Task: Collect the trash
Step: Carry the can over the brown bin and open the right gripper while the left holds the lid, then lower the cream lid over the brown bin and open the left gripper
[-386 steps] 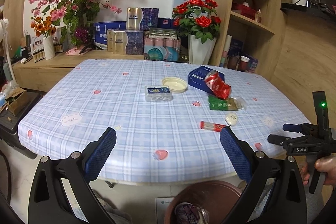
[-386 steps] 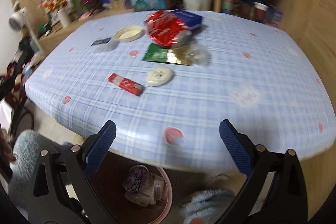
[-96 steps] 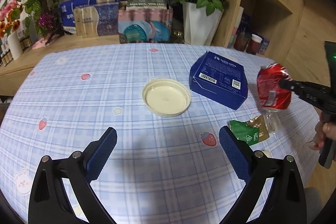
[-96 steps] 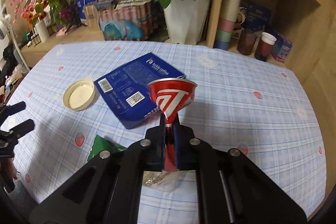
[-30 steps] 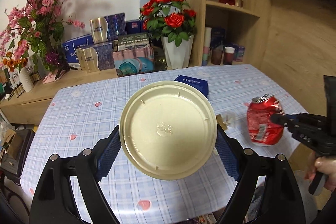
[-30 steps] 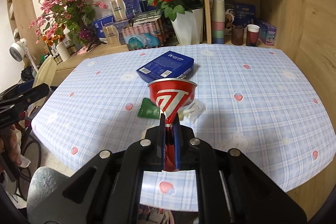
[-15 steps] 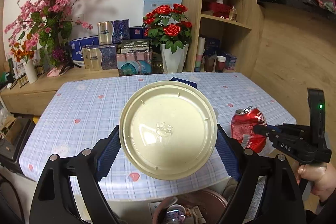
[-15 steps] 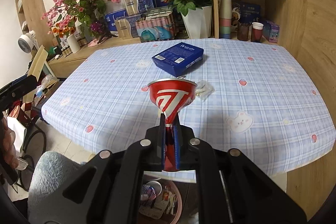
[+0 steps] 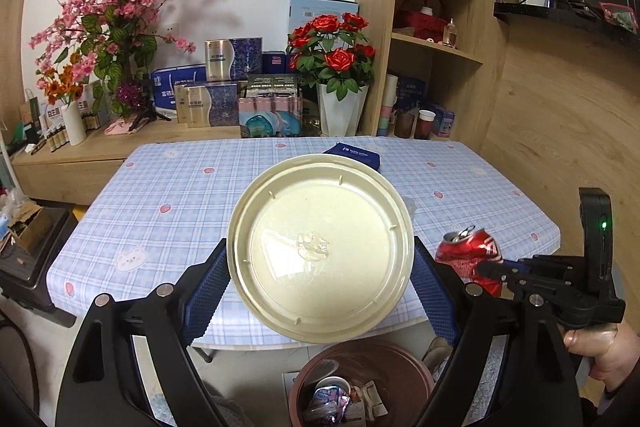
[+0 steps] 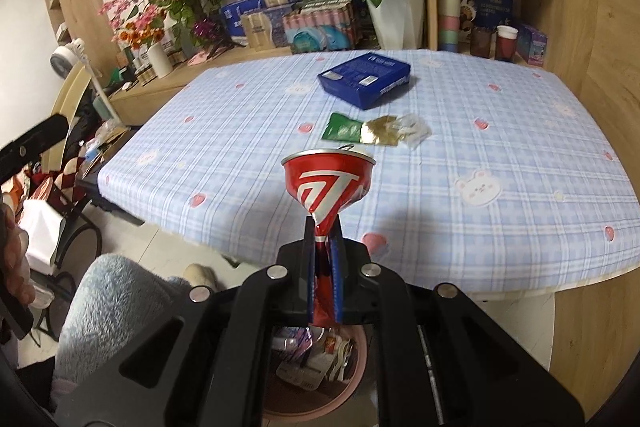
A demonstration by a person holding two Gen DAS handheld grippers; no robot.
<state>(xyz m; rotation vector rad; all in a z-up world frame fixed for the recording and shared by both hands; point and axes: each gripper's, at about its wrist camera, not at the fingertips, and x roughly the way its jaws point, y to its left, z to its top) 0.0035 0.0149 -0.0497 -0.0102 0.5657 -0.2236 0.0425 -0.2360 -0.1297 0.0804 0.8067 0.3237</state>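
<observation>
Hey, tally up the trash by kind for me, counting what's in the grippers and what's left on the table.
Lids: 1, cream lid in left gripper
Cans: 1, red can in right gripper
Boxes: 1, blue box
Wrappers: 2, green wrapper, clear wrapper
Total: 5

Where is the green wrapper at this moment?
In the right wrist view, the green wrapper lies on the table, left of the gold wrapper, below the blue box.

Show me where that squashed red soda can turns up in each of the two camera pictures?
Left wrist view: the red can sits low right, pinched by the right claw.
Right wrist view: the can fills the centre, clamped.
Shared landmark: the blue box on the table.
</observation>
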